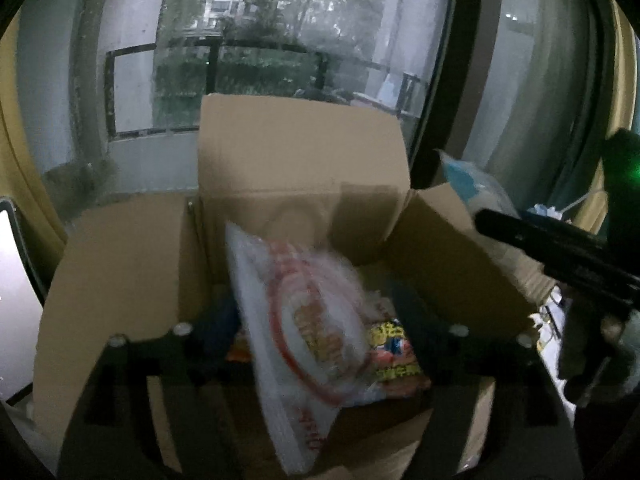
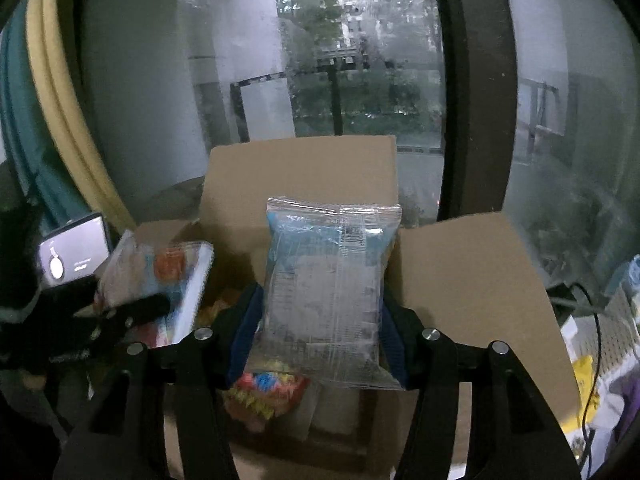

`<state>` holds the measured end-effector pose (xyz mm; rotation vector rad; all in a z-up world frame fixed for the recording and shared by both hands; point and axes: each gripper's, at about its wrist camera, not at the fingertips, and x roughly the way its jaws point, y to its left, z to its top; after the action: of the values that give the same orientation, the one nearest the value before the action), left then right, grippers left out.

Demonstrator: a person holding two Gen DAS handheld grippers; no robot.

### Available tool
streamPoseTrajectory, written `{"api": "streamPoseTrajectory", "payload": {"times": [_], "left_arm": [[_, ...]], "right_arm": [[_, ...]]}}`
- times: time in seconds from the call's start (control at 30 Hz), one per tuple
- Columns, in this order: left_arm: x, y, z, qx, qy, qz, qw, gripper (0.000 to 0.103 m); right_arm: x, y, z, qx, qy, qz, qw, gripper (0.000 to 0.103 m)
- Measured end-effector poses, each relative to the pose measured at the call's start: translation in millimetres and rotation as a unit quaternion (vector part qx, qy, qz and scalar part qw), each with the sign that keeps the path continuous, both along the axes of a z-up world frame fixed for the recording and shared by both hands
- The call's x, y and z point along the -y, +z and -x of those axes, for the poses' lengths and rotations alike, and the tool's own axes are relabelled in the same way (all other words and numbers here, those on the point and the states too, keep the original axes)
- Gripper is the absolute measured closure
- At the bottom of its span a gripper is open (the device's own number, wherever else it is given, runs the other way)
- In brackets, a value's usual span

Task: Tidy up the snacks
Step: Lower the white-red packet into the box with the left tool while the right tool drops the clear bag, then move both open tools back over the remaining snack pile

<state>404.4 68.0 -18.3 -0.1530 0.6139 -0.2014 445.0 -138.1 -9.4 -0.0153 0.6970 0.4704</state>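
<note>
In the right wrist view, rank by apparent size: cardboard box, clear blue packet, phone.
1. Cardboard box
2. Clear blue packet, gripped close to the camera, so it looks bigger than it is
3. Phone

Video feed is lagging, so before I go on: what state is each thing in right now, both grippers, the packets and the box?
Left gripper: shut on the white and red packet, over the box.
Right gripper: shut on the clear blue packet, held upright above the box.
Cardboard box: open, flaps up.
Colourful packet: lying inside the box.
</note>
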Motion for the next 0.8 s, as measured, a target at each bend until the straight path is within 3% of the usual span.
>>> {"api": "streamPoseTrajectory", "payload": {"times": [0.17,0.3,0.8], "left_arm": [[-2.3,3.5,6.6,0.008,0.003,-0.002,1.0000,0.021],[-3.2,9.0,15.8,0.016,0.005,0.004,0.9999,0.021],[12.5,32.6,74.3,0.047,-0.012,0.002,0.9988,0.020]], "right_arm": [[-8.5,0.3,-12.0,0.018,-0.005,0.013,1.000,0.036],[-9.6,3.2,-12.9,0.021,-0.006,0.014,1.000,0.035],[-0.7,27.5,37.0,0.029,-0.001,0.019,0.999,0.035]]}}
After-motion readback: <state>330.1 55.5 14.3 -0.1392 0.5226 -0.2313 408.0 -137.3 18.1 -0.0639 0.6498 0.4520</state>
